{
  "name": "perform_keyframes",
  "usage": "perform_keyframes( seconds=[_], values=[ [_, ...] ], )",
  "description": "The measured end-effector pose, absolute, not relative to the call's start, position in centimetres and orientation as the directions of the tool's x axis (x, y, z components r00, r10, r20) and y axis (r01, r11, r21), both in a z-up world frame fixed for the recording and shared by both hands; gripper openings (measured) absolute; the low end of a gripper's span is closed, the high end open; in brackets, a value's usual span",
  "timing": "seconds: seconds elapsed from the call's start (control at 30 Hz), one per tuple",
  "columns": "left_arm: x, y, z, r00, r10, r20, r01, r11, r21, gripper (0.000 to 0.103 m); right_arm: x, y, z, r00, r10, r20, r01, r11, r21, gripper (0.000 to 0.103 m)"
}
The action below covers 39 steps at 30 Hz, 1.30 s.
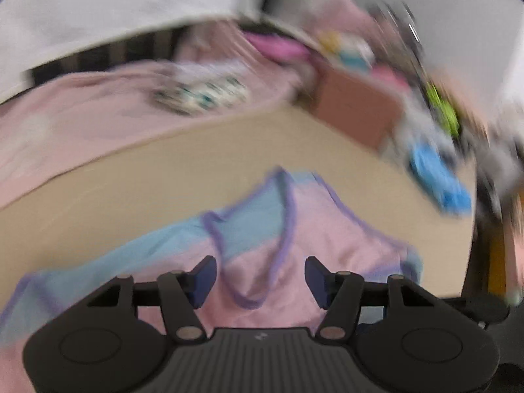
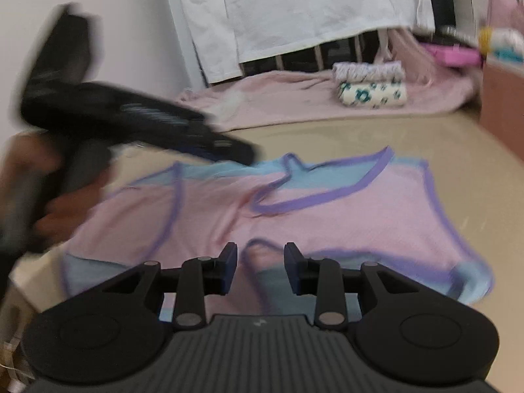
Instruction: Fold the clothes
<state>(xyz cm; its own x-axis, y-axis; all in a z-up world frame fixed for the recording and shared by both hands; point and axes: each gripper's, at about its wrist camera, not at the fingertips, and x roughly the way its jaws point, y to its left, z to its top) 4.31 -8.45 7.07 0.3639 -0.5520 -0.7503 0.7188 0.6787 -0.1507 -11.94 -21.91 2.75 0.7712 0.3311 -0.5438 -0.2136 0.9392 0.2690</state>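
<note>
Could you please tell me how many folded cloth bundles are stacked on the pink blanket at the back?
2. A purple-patterned bundle lies on top of a cream bundle with teal flowers, both on the pink blanket beyond the tan surface. Others may be hidden off-frame.

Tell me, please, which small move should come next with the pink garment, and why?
Probably the left gripper should come down and close on the near purple-trimmed edge of the pink garment. The garment lies spread and unfolded on the beige surface, both grippers stand open with nothing pinched, and the right gripper already hovers over the near hem.
</note>
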Motion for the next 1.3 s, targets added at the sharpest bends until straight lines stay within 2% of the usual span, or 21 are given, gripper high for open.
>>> perform_keyframes(
  seconds=[0.1, 0.17, 0.2, 0.23, 0.33, 0.43, 0.63, 0.77, 0.9, 0.97, 1.03, 1.07, 1.1, 1.17, 1.23, 1.27, 1.3],
  values=[
    [5.5, -10.1, 5.3, 0.246, -0.557, -0.793, 0.758, 0.62, -0.201, 0.053, -11.4, -21.3, 2.0, 0.767, 0.324, -0.554, -0.195, 0.94, 0.281, 0.032],
    [6.4, -11.0, 4.1, 0.182, -0.552, -0.814, 0.765, 0.599, -0.236, 0.029, -10.9, -20.9, 1.7, 0.768, 0.329, -0.549, -0.197, 0.938, 0.287, 0.032],
    [6.7, -11.1, 3.6, 0.178, -0.536, -0.825, 0.758, 0.61, -0.232, 0.02, -10.7, -20.7, 1.6, 0.769, 0.332, -0.545, -0.199, 0.936, 0.291, 0.028],
    [7.1, -11.1, 3.1, 0.173, -0.523, -0.835, 0.751, 0.618, -0.231, 0.004, -10.5, -20.4, 1.5, 0.773, 0.328, -0.544, -0.199, 0.938, 0.284, 0.022],
    [7.9, -10.5, 2.6, 0.152, -0.555, -0.818, 0.729, 0.621, -0.286, 0.003, -10.3, -20.1, 1.3, 0.78, 0.315, -0.541, -0.197, 0.944, 0.265, 0.008],
    [8.5, -10.2, 3.0, 0.182, -0.57, -0.801, 0.698, 0.648, -0.303, 0.001, -10.6, -20.5, 1.3, 0.798, 0.304, -0.52, -0.185, 0.945, 0.269, 0.002],
    [9.1, -9.1, 5.1, 0.191, -0.668, -0.719, 0.67, 0.624, -0.402, 0.0, -12.0, -21.4, 2.5, 0.856, 0.26, -0.447, -0.156, 0.954, 0.256, 0.002],
    [9.5, -8.2, 5.8, 0.21, -0.712, -0.67, 0.639, 0.619, -0.457, 0.0, -13.5, -20.8, 3.4, 0.895, 0.186, -0.406, -0.134, 0.979, 0.155, 0.002],
    [10.0, -8.0, 4.5, 0.247, -0.668, -0.702, 0.597, 0.676, -0.433, 0.001, -13.4, -20.8, 2.7, 0.868, 0.179, -0.463, -0.125, 0.981, 0.145, 0.003],
    [10.7, -7.4, 3.5, 0.237, -0.665, -0.708, 0.552, 0.692, -0.465, 0.004, -13.3, -21.1, 2.2, 0.85, 0.205, -0.485, -0.13, 0.974, 0.185, 0.008],
    [11.3, -7.1, 3.0, 0.221, -0.674, -0.705, 0.529, 0.69, -0.494, 0.01, -13.1, -21.4, 1.8, 0.835, 0.222, -0.504, -0.123, 0.967, 0.223, 0.029],
    [11.2, -7.3, 3.2, 0.206, -0.683, -0.701, 0.549, 0.674, -0.495, 0.012, -12.9, -21.6, 1.7, 0.832, 0.23, -0.505, -0.118, 0.963, 0.244, 0.032],
    [11.1, -7.6, 3.3, 0.192, -0.689, -0.699, 0.569, 0.658, -0.493, 0.017, -12.5, -21.9, 1.6, 0.826, 0.244, -0.508, -0.112, 0.955, 0.276, 0.032],
    [10.7, -8.6, 3.6, 0.165, -0.684, -0.711, 0.615, 0.634, -0.468, 0.041, -11.8, -22.6, 1.4, 0.813, 0.277, -0.512, -0.099, 0.933, 0.347, 0.032],
    [10.4, -9.6, 3.9, 0.143, -0.671, -0.728, 0.652, 0.617, -0.44, 0.043, -11.5, -22.9, 1.4, 0.809, 0.299, -0.506, -0.09, 0.914, 0.396, 0.031],
    [10.3, -9.9, 3.9, 0.132, -0.663, -0.737, 0.667, 0.609, -0.429, 0.04, -11.3, -23.0, 1.4, 0.808, 0.309, -0.502, -0.085, 0.904, 0.419, 0.027],
    [10.1, -10.3, 3.8, 0.122, -0.652, -0.748, 0.677, 0.606, -0.418, 0.037, -11.1, -23.1, 1.4, 0.807, 0.318, -0.497, -0.081, 0.894, 0.441, 0.012]
  ],
)
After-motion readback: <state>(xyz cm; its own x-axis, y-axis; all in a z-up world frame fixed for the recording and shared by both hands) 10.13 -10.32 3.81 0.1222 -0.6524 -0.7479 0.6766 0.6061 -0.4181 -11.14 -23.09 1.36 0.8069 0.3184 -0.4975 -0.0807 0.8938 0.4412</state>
